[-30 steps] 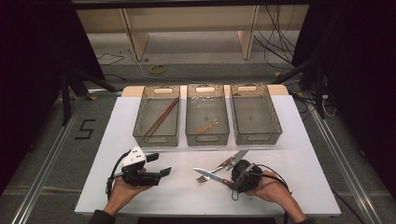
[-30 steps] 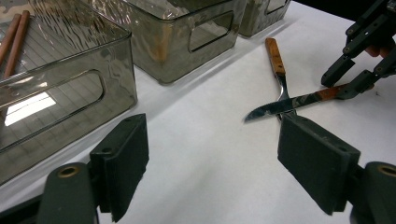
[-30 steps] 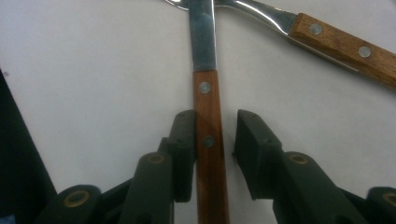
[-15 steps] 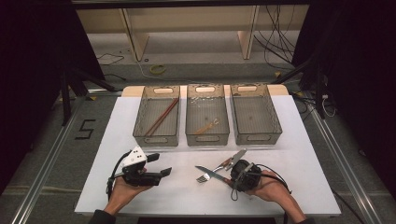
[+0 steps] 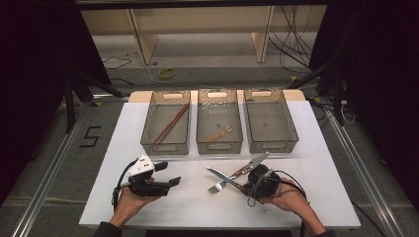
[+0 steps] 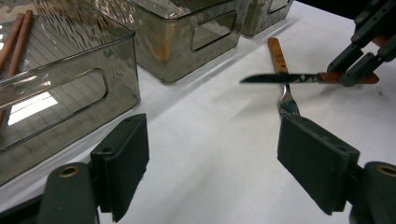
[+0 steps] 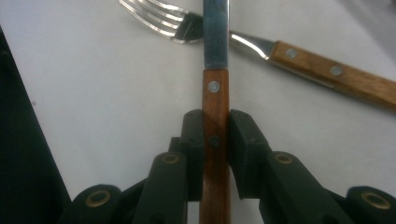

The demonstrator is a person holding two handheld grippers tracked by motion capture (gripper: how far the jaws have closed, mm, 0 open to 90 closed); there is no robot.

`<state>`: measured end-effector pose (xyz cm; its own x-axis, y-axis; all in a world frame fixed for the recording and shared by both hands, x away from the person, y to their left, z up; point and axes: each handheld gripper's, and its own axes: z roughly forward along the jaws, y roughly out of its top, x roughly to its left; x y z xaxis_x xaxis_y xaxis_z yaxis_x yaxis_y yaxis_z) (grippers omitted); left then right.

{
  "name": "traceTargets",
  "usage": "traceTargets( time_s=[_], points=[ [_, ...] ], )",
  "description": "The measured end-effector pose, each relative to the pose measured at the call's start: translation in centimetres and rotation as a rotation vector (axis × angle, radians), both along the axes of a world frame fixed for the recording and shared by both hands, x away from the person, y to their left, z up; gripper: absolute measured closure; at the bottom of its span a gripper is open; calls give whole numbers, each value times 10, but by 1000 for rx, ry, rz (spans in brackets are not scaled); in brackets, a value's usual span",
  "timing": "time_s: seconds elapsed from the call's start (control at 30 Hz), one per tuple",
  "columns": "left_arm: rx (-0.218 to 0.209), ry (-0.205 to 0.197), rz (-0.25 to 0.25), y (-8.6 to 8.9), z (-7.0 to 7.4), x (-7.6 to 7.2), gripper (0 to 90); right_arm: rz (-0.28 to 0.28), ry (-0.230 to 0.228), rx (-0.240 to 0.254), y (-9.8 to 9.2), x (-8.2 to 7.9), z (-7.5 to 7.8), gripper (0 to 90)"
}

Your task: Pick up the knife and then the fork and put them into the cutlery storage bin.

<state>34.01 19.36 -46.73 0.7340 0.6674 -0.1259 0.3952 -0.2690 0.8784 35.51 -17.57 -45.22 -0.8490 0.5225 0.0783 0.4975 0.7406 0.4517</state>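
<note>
— Where do we stand with the right gripper [image 7: 215,140]? Its jaws have just been closing.

— They're now clamped on the wooden handle of the knife [image 7: 215,93], pads pressing both sides at the bottom centre of the right gripper view. A second ago we saw the knife lying across the fork [image 5: 232,175]; now the left gripper view has its blade hanging clear of the white table [image 5: 188,207], above the fork's neck.

— So we've got it in hand?

— We judge so. Next should be a carry to one of the three trays [image 5: 269,121] at upper centre of the high view.

— And the left gripper [image 5: 165,174]?

— Jaws wide apart, empty, at lower left of the high view.
</note>
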Motion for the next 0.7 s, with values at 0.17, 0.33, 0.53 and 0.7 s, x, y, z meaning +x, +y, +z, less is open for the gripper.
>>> traceTargets(
  time_s=[0.17,0.33,0.53,0.7],
  points=[
    [-9,-3,4,1,0,0,243,-31,-25,74,-8,2,10,772],
    [-22,-8,8,2,0,0,241,-79,-68,123,-17,7,19,773],
    [-28,-13,16,4,1,1,238,-140,-101,170,-30,16,32,773],
    [-45,-22,31,7,1,1,234,-199,-137,203,-42,31,43,773]
  ],
)
